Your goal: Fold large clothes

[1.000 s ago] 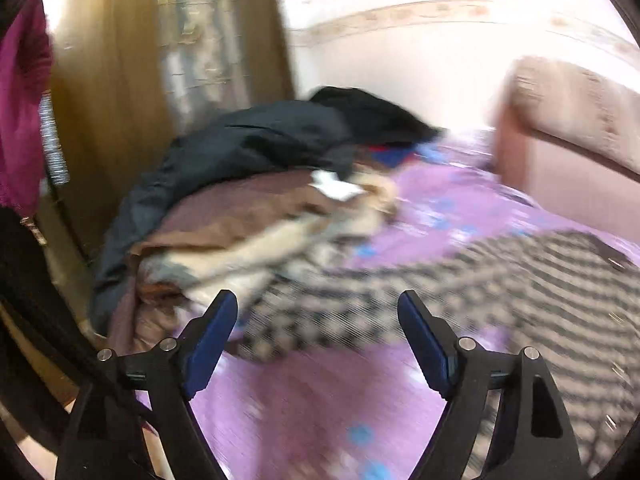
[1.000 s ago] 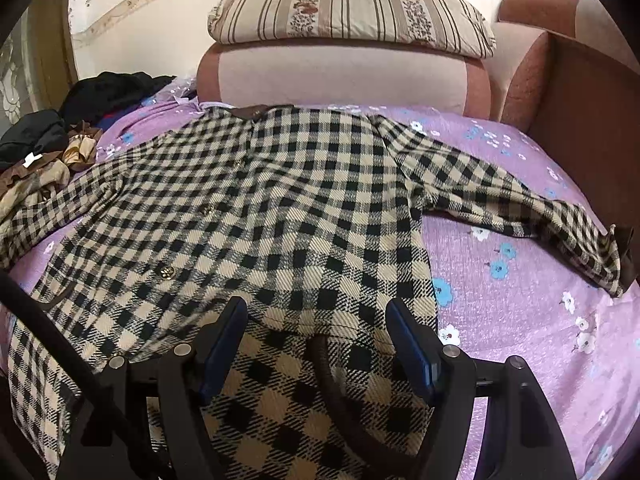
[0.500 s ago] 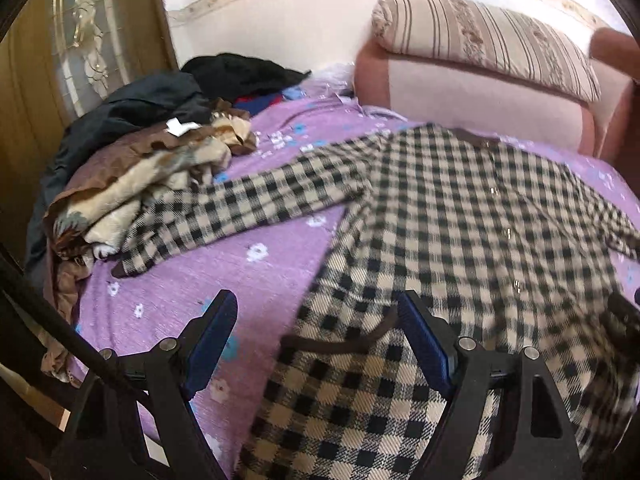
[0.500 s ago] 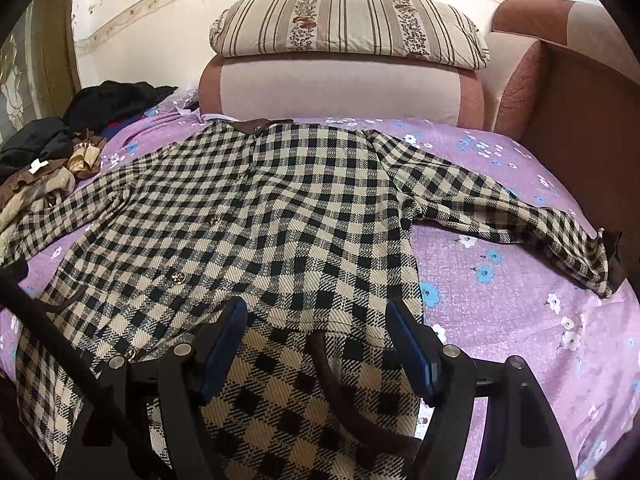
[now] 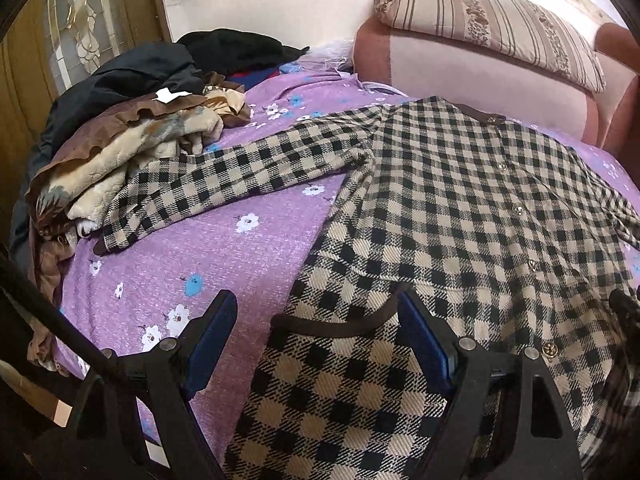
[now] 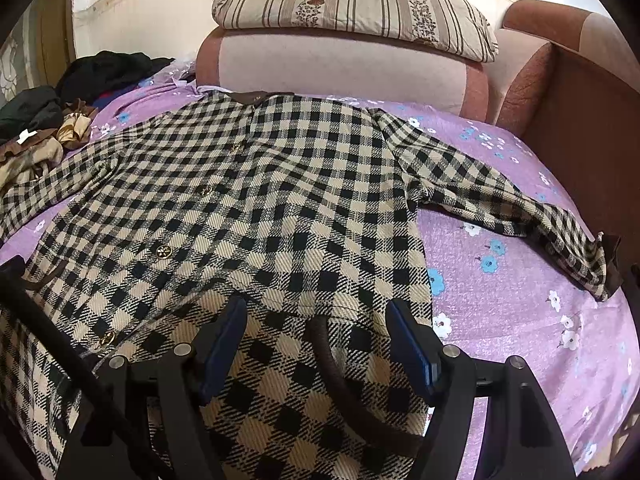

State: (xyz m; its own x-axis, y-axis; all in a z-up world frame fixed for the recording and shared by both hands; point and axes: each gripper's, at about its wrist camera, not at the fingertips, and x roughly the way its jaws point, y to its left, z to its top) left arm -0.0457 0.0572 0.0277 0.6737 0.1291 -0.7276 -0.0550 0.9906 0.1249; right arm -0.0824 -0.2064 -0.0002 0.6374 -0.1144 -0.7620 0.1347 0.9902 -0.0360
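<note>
Two views: we take the left wrist first, then the right.

Left wrist, coat: we see a checked black-and-beige coat (image 5: 460, 208) spread flat, front up, on a bed with a purple flowered sheet (image 5: 192, 264).
Left wrist, sleeve: one sleeve (image 5: 224, 184) stretches out to the left of the frame, its cuff ending just beside a heap of clothes (image 5: 132, 128) at the bed's far left.
Left wrist, pocket: a brown-trimmed patch pocket (image 5: 340, 380) sits at the coat's lower edge.
Left wrist, left hand-held gripper (image 5: 316, 340): we see its blue-padded jaws standing wide apart above that pocket, gripping nothing.
Left wrist, background: a striped cushion (image 5: 492, 24) lies on a pink headboard (image 5: 460, 68).

Right wrist, coat: the same coat (image 6: 280, 184) fills the middle, collar toward the headboard (image 6: 340, 68), gold buttons (image 6: 163, 251) running down its front.
Right wrist, sleeve: the other sleeve (image 6: 500, 204) reaches to the right of the frame across the sheet (image 6: 520, 300).
Right wrist, right hand-held gripper (image 6: 316, 344): its jaws are spread wide over a brown-trimmed pocket edge (image 6: 340, 380), clear of the fabric and empty.
Right wrist, background: the clothes heap (image 6: 48, 120) shows at far left, the striped cushion (image 6: 352, 4) on top of the headboard.
</note>
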